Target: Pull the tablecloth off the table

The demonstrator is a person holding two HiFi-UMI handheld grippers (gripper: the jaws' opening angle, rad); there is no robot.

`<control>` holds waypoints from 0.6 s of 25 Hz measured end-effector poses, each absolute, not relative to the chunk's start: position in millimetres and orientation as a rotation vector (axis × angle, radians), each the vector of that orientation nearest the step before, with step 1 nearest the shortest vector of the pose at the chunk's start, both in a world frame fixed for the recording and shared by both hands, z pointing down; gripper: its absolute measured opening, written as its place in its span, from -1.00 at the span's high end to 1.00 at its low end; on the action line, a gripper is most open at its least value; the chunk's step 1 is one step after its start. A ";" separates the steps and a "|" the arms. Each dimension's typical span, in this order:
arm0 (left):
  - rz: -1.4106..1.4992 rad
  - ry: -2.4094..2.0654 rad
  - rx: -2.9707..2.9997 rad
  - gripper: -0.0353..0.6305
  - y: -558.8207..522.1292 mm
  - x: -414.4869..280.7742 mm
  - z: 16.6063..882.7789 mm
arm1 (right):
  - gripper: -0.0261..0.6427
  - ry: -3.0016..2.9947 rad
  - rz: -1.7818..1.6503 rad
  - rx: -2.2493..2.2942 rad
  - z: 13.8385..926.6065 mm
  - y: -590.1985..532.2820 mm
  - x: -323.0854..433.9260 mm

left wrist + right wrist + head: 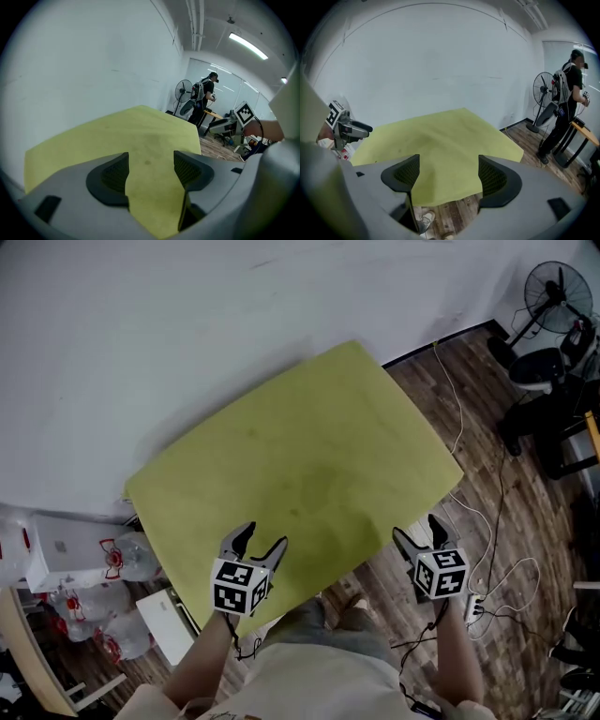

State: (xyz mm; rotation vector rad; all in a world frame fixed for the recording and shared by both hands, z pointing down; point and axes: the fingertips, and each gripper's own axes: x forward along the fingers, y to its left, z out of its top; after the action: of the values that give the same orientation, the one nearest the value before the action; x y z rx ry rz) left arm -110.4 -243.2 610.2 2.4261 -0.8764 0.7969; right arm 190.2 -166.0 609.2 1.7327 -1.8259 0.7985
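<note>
Left of the tablecloth, clear plastic bottles with red labels stand beside a white box. The tablecloth is a smooth, matte, yellow-green rectangle with rounded corners. It lies flat over the table, with a faint darker smudge near its middle. Over its near edge hangs the left gripper, grey with black ribbed pads. Its jaws are spread wide, and the cloth shows in the gap between them, but the pads do not pinch it. Just off the cloth's near right edge is the right gripper. Its jaws are also spread wide, with nothing between them. Right of the cloth is a dark wood-plank floor with thin white cables trailing across it. A round black fan stands further right.
</note>
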 end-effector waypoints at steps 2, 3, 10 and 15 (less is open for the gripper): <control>0.843 -0.878 2.402 0.00 -243.8 -112.6 626.5 | -0.23 -1.812 0.815 1.718 623.6 -171.2 194.0; 0.871 -0.884 2.393 0.00 -244.9 -113.8 634.4 | -0.23 -1.805 0.825 1.712 630.8 -173.8 196.7; 0.939 -0.941 2.297 -0.05 -250.6 -110.0 678.7 | -0.23 -1.783 0.840 1.651 670.1 -192.0 222.5; 0.926 -1.002 2.202 -0.07 -248.8 -97.2 698.0 | -0.27 -1.808 0.823 1.559 690.8 -210.5 240.3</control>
State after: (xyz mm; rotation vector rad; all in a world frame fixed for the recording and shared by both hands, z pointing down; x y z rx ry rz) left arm -97.2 -248.8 698.0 2.2023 -1.0015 0.9259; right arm 240.3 -210.5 690.8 1.5594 -1.8085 0.8227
